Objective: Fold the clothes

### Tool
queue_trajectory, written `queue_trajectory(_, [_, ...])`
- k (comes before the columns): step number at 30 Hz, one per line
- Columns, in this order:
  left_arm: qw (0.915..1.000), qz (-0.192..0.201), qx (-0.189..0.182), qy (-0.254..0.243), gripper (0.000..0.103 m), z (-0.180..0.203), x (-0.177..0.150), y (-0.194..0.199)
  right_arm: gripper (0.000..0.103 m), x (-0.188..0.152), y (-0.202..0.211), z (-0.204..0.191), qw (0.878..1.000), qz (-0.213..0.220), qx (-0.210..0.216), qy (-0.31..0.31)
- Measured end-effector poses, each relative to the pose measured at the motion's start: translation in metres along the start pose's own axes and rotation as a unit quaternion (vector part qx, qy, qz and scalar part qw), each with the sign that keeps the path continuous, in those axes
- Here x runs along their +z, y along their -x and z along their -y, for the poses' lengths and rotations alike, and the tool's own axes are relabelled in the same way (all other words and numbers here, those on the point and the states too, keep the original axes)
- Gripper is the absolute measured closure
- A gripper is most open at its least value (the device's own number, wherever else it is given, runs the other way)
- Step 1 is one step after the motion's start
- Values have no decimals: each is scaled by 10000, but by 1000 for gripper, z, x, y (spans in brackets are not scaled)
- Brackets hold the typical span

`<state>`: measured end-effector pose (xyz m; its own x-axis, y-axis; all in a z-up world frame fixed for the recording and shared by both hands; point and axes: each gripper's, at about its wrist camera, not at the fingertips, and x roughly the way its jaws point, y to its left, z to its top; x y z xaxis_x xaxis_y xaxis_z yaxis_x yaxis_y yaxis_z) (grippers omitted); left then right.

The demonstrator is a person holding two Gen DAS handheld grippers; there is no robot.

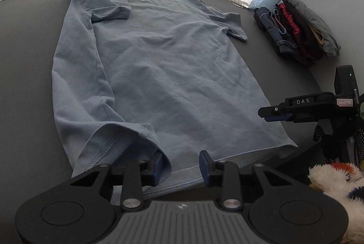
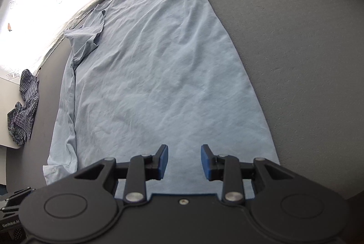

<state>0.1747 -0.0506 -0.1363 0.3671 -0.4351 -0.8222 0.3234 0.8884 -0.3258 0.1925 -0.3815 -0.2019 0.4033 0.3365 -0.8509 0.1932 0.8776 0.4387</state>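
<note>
A light blue T-shirt (image 1: 163, 66) lies spread flat on the grey bench (image 1: 27, 75), its collar toward the far edge under the bright window and its hem along the near edge. Its left side is folded inward over the body, the left sleeve lying across the chest, while the other sleeve is still spread out toward the right. The left gripper (image 1: 180, 166) sits at the near hem with its jaws apart; the folded corner of cloth drapes against the left blue pad, but the pads do not press on it. The right gripper (image 2: 184, 162) hovers over the hem closer to the right side, its jaws also apart, the flat cloth showing between them and nothing gripped. A stack of folded clothes (image 1: 298, 28) sits near the far right corner of the bench, and a crumpled checked garment (image 2: 24, 105) hangs at the left edge.
</note>
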Motion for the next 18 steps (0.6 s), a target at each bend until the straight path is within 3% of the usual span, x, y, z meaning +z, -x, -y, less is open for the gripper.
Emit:
queue_trajectory(2, [9991, 283, -11, 308, 59, -11, -6, 15, 69, -1, -3, -5, 9997, -81, 223, 27])
queue_trajectory(4, [9964, 567, -21, 624, 45, -23, -12, 31, 69, -2, -8, -11, 9987, -178, 474, -4])
queue_trajectory(7, [9884, 958, 93, 1175, 44, -47, -21, 57, 69, -3, -18, -22, 9956, -356, 868, -69])
queue_trajectory(9, [9803, 1193, 376, 1531, 43, -64, -28, 69, 69, -3, -26, -31, 9921, -491, 1146, -147])
queue_trajectory(13, [9768, 1067, 707, 1718, 43, -83, -37, 53, 68, -2, -45, -48, 9789, -817, 1783, -567])
queue_trajectory(16, [9747, 919, 922, 1815, 43, -96, -43, 37, 67, -3, -64, -65, 9636, -1150, 2194, -1008])
queue_trajectory(18, [9765, 850, 879, 1775, 43, -98, -45, 27, 66, -6, -77, -79, 9492, -1403, 2488, -1324])
